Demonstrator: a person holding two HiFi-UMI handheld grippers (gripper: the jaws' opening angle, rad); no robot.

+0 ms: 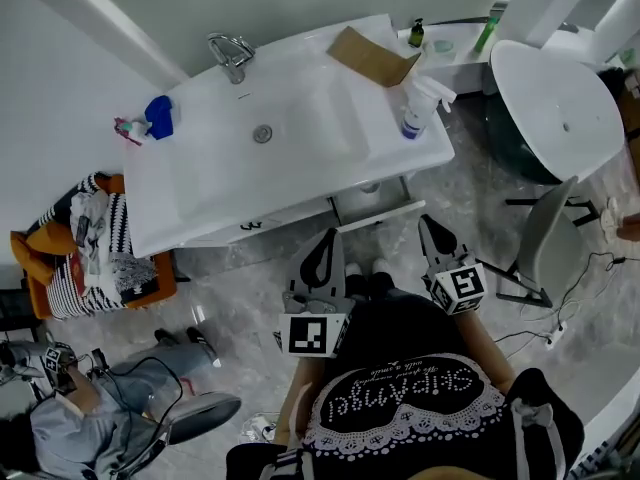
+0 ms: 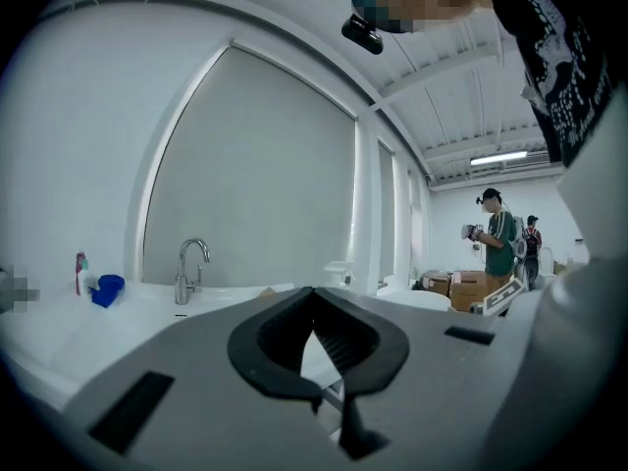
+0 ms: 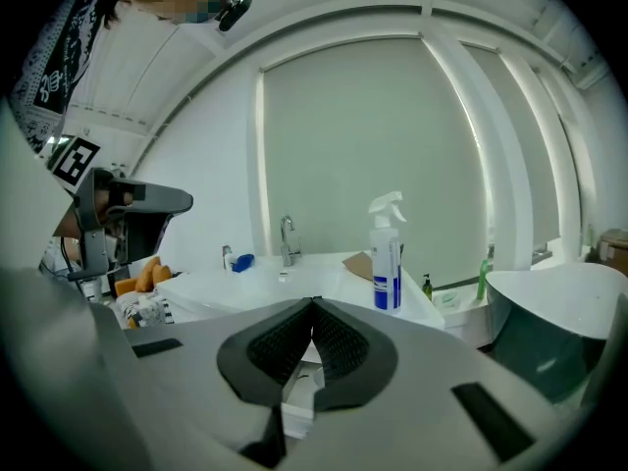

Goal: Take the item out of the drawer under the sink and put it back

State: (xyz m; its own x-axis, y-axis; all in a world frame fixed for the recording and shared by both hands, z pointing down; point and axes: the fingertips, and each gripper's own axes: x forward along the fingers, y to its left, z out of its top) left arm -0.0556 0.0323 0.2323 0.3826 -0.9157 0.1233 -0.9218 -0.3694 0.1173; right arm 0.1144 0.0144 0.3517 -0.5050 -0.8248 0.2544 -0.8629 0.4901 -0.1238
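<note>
Judging by how things lie, the task is either not yet begun or already finished; which of the two cannot be told. The left tongs are pressed together with nothing between them, and the right tongs are likewise pressed together and empty, as is shown in both gripper views. Both are held roughly level in front of the person, near the white basin-topped vanity surface. The white drawer under the sink is seen standing slightly out from the cabinet front, beyond the two tongs. The item is seen in no view; it is presumed to lie inside that drawer. A white spray bottle with a blue label and a brown cardboard sheet are seen on the surface.
</note>
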